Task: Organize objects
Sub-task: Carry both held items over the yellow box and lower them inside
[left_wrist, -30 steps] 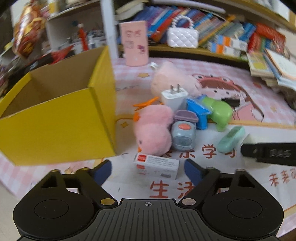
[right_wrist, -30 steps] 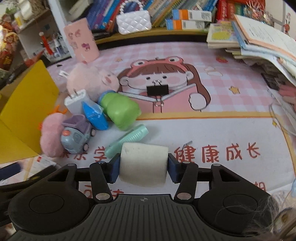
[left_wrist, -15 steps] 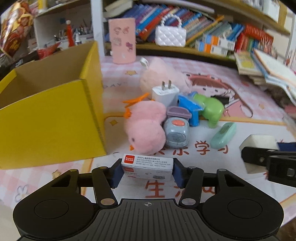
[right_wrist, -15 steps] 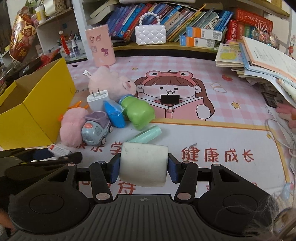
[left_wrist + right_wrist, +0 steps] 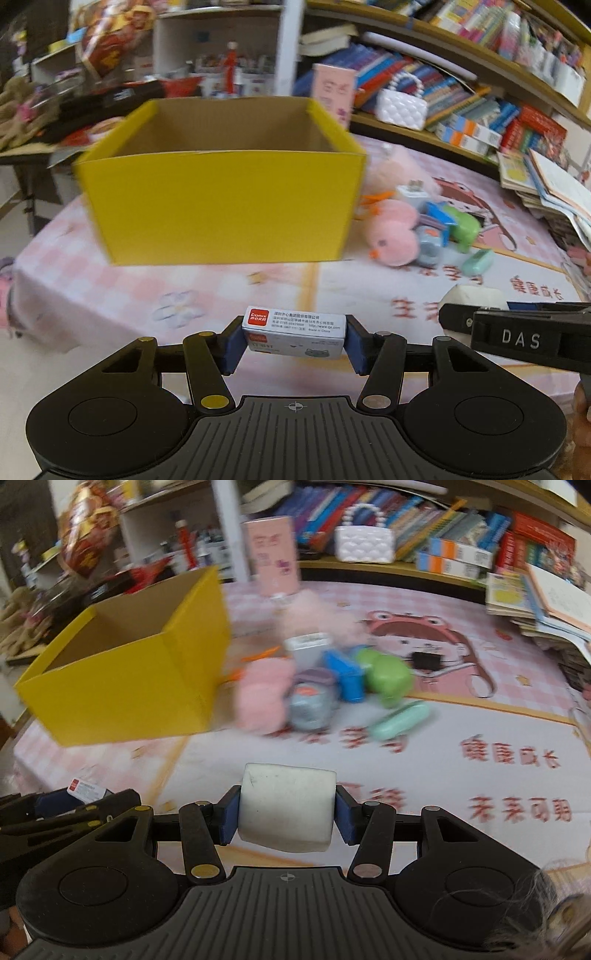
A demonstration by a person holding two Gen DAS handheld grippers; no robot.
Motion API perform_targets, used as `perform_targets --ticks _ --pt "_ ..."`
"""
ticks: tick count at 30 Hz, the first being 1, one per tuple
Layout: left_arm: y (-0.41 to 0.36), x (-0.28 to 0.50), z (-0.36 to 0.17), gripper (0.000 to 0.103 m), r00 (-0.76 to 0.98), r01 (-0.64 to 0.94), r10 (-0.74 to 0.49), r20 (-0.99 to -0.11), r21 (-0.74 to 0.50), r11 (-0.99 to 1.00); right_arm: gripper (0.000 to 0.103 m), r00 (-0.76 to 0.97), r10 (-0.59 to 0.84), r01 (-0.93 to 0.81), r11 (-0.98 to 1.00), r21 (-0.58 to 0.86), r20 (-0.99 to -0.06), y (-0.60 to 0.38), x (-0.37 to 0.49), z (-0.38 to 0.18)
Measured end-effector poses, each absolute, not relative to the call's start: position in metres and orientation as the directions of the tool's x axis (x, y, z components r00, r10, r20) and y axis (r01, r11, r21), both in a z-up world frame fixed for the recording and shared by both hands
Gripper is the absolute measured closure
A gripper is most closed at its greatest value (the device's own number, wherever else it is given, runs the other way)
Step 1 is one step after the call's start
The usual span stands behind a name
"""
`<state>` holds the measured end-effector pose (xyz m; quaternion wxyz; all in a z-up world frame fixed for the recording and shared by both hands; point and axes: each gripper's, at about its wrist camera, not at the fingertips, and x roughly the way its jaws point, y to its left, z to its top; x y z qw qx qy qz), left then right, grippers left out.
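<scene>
My left gripper [image 5: 293,338] is shut on a small white staples box [image 5: 294,331] with a red label, held above the mat in front of the open yellow cardboard box [image 5: 225,206]. My right gripper [image 5: 286,812] is shut on a white eraser block [image 5: 286,806], held above the mat to the right of the yellow box [image 5: 129,686]. The right gripper also shows at the right edge of the left wrist view [image 5: 517,332]. A pile of toys lies beside the box: a pink plush chick [image 5: 393,236], a grey toy car [image 5: 312,703], a white charger [image 5: 412,194], a green toy [image 5: 388,677].
A mint green case [image 5: 400,720] lies on the pink cartoon mat [image 5: 480,716]. A black binder clip [image 5: 426,661] sits further back. Bookshelves with a white quilted purse [image 5: 400,109] and a pink holder [image 5: 334,92] line the back; stacked books [image 5: 546,188] are at right.
Both grippers have swung left toward the yellow box and risen, each carrying its object. The left gripper closed on the staples box a second ago and lifted it.
</scene>
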<state>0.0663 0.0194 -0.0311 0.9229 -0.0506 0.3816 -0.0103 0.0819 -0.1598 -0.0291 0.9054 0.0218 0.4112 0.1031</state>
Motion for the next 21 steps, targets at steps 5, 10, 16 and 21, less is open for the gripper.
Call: perform_targets --ticks 5,10,16,21 --pt "0.054 0.044 -0.027 0.049 0.717 -0.052 -0.035 -0.696 -0.103 0.993 0.055 0.629 0.237 -0.224 0.967 0.119 -0.74 -0.119 0.063 -0.027" --pt "0.082 0.026 -0.024 0.049 0.728 -0.054 -0.03 -0.685 -0.101 0.993 0.055 0.637 0.247 -0.239 0.964 0.118 -0.73 -0.089 0.044 -0.025" --pt "0.105 0.009 -0.022 0.049 0.74 -0.026 -0.048 -0.671 -0.099 0.995 0.055 0.654 0.235 -0.218 0.969 0.118 -0.719 -0.067 0.023 -0.024" --pt "0.118 -0.002 -0.02 0.049 0.753 0.008 -0.067 -0.654 -0.093 0.996 0.055 0.673 0.222 -0.193 0.974 0.121 -0.705 -0.055 0.009 -0.022"
